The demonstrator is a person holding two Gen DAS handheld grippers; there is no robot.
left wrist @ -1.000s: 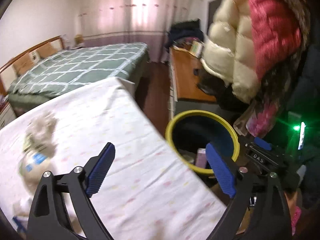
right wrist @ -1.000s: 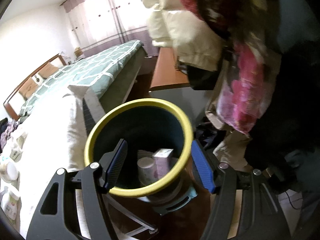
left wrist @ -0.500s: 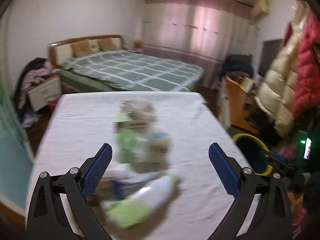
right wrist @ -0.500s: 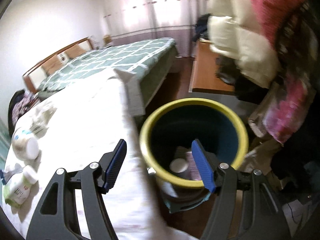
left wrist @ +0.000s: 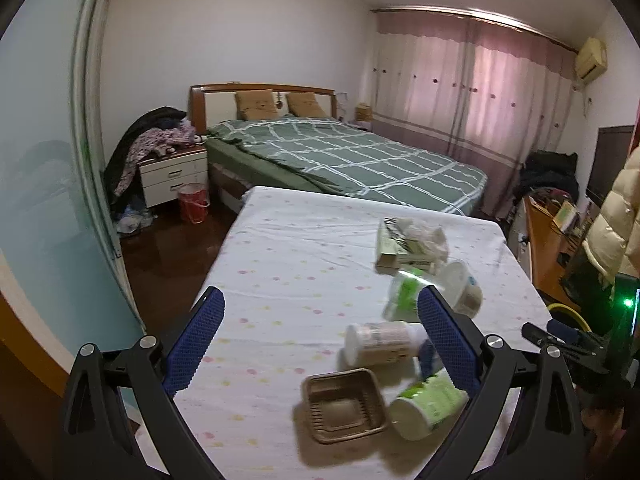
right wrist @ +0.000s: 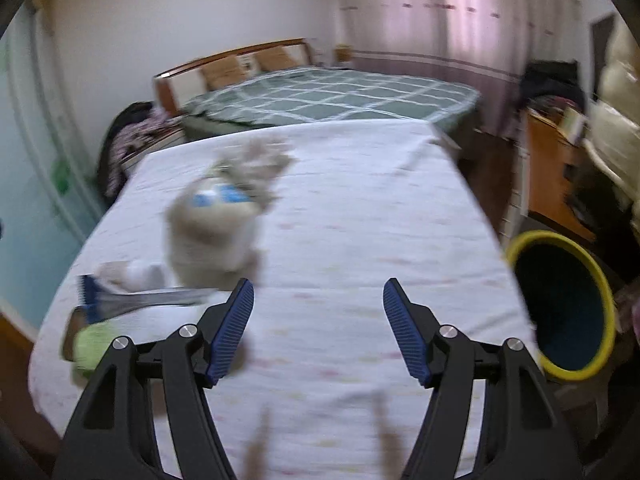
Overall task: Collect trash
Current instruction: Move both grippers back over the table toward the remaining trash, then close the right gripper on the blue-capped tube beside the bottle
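The left gripper (left wrist: 320,344) is seen with its blue fingers (left wrist: 196,340) spread wide and nothing between them, held over the surface (left wrist: 288,256), which is covered by a white cloth with small coloured dots. The right gripper (right wrist: 318,330) is likewise held with fingers wide apart and empty above the same cloth.

Just beyond the left gripper's right finger, the trash is gathered: a brown plastic tray (left wrist: 344,404), a green-labelled bottle (left wrist: 426,408) lying beside it, a white bottle (left wrist: 382,342) on its side, a white tub (left wrist: 462,288), and a carton with crumpled paper (left wrist: 408,242) farther back. In the right wrist view these items are blurred, at the left of the surface.

A yellow-rimmed bin (right wrist: 560,304) is placed off the surface's right edge. Behind the surface a bed (left wrist: 344,160) with a green checked cover is seen, a white nightstand (left wrist: 174,174) piled with clothes, a red bucket (left wrist: 193,202) on the dark floor, and pink curtains (left wrist: 472,92).
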